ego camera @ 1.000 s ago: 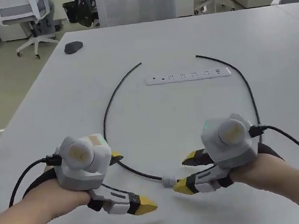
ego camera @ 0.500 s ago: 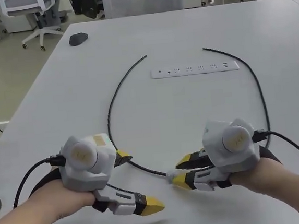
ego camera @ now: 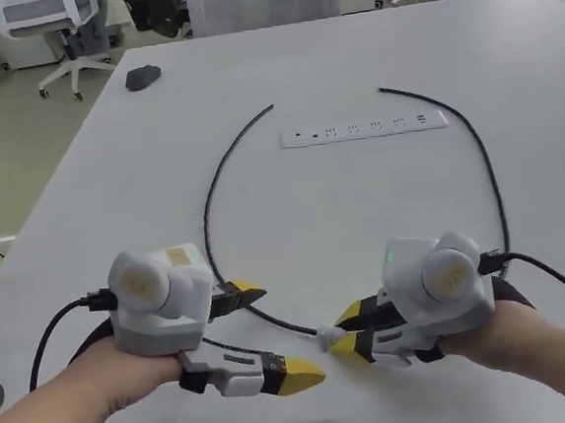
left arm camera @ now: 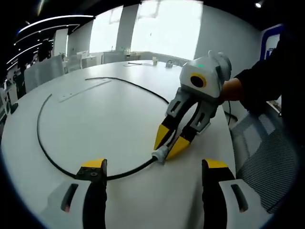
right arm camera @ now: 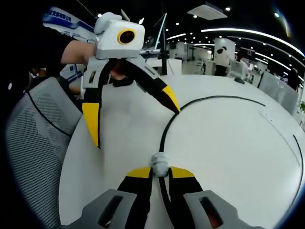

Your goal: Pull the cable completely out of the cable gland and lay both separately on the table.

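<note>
1. Wide open, the left gripper (ego camera: pixel 283 335); its jaws straddle the black cable (ego camera: pixel 208 208) just short of the white cable gland (ego camera: pixel 328 338);
2. The right gripper (right arm camera: pixel 162 172) is pinched onto the cable right behind the cable gland, which pokes out past its tips;
3. The cable loops wide across the white table (ego camera: pixel 362 214); the cable gland sits threaded on it, near the front edge.

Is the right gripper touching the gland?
Touching. In the right gripper view the gland sits pinched between both yellow tips of the right gripper, with no gap on either side.
</note>
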Action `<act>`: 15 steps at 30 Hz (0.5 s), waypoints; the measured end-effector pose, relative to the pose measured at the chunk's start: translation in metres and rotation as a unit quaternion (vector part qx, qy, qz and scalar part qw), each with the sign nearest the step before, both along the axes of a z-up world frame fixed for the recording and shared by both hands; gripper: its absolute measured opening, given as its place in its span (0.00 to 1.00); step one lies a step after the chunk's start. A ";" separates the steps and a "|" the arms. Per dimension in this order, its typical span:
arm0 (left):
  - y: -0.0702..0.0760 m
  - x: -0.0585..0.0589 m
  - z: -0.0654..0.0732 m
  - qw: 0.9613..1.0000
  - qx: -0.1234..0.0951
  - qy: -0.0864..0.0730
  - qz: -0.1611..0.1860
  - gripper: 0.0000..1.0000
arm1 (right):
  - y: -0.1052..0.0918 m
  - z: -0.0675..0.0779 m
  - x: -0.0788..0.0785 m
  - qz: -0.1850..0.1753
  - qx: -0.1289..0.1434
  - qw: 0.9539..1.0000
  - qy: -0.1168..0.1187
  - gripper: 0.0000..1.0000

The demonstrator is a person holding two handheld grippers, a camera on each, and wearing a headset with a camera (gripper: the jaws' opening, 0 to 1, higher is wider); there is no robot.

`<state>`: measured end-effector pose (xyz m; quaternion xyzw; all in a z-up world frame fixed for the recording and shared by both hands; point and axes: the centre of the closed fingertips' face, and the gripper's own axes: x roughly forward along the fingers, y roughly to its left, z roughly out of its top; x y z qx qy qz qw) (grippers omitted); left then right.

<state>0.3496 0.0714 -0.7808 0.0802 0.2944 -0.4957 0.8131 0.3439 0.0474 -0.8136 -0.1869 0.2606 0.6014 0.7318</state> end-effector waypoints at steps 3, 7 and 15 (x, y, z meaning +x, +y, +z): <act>-0.009 -0.004 0.004 1.000 -0.022 0.014 -0.013 0.79 | -0.006 0.008 -0.013 0.032 0.003 0.999 -0.010 0.08; -0.026 -0.016 0.012 0.996 -0.065 0.052 -0.038 0.68 | -0.014 0.017 -0.028 0.069 -0.004 0.997 -0.024 0.08; -0.051 -0.032 0.014 0.990 -0.094 0.075 -0.078 0.43 | -0.032 0.046 -0.040 0.093 0.007 0.995 -0.043 0.08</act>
